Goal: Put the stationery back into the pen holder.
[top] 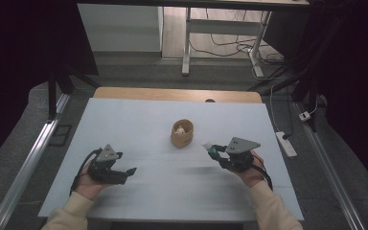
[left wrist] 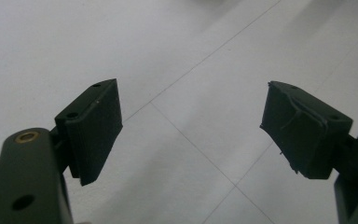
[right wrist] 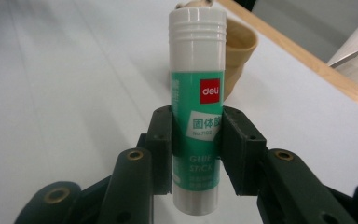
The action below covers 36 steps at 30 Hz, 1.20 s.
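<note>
Glue stick, white-capped with a green label, stands clamped between the jaws of the right gripper; the two pads press on the label's sides about halfway down the tube, with the cap well above them and the grey base below. That close view gives the red brand patch and the printed words "GLUE STICK", detail that the high view reduces to a small green and white stub poking from the gripper toward the tan cup. From above, the stick sits just right of the cup, apart from it and above the white counter. In the right gripper view the cup rises just behind the stick's cap, its rim partly hidden by the tube.

The cup holds something pale and small; what it is cannot be made out.

The left gripper lies well to the left of the cup, nearer the person's edge of the counter, held in the left hand. Its own view shows the jaws spread wide with nothing between them, over bare white counter surface crossed by thin lines.
</note>
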Motion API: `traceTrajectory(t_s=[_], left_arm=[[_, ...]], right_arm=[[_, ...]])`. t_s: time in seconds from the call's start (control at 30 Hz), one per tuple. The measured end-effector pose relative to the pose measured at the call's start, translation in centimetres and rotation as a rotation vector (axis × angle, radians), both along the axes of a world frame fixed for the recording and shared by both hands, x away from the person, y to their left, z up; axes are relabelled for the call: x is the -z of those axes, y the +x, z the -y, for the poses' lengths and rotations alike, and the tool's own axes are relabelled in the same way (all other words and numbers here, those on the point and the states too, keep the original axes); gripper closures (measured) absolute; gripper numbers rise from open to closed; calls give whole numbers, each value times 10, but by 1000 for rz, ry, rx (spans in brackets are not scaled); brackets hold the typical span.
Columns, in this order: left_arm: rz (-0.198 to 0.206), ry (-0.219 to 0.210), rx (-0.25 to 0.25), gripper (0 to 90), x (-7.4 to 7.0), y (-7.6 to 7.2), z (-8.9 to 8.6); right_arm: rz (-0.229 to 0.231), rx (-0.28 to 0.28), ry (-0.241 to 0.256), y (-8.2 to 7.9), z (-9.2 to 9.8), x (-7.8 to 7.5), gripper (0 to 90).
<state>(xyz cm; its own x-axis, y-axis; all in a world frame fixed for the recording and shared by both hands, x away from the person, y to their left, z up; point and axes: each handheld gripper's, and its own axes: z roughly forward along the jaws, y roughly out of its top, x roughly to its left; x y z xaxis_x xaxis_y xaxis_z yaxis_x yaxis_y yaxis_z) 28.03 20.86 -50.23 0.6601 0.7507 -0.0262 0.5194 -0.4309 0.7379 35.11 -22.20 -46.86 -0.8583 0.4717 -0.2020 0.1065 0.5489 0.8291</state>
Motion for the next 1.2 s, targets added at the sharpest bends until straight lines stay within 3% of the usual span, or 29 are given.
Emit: traceTrajectory(t_s=[0.4, 1.2], left_arm=[[-6, -9, 3, 200, 0, 0, -1], [-9, -5, 7, 200, 1, 0, 1]], right_arm=[[-11, 42, 99, 21, -11, -14, 657], [-7, 59, 178, 55, -35, -34, 657]])
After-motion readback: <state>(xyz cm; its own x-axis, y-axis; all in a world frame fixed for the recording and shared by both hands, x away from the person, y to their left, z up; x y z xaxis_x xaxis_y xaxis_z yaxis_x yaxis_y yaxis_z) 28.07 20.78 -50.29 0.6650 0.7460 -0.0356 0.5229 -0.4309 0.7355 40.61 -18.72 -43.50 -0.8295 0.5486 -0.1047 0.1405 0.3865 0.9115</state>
